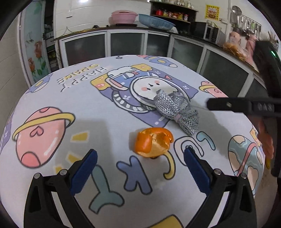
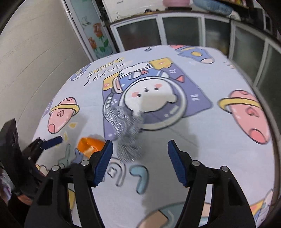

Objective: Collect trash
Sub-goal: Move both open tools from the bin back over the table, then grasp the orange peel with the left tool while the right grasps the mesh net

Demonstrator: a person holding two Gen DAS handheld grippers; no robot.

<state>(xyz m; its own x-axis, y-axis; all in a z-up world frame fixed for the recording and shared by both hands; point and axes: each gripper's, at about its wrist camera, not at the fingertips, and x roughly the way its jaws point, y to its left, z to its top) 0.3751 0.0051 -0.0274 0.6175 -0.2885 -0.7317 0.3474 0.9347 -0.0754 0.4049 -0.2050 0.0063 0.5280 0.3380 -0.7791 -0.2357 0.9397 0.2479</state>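
Left gripper (image 1: pixel 140 158) spread wide, holding nothing, right gripper (image 2: pixel 139 151) likewise wide apart, both angled downward

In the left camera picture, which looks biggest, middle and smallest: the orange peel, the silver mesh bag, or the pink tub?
1. silver mesh bag
2. orange peel, nearly alike
3. pink tub, but it's far away

The left gripper (image 1: pixel 140 157) hangs with its jaws wide apart over the table (image 1: pixel 70 98). An orange peel (image 1: pixel 153 143) lies just ahead between the fingertips, and a silver mesh wrapper (image 1: pixel 175 109) lies close behind it.
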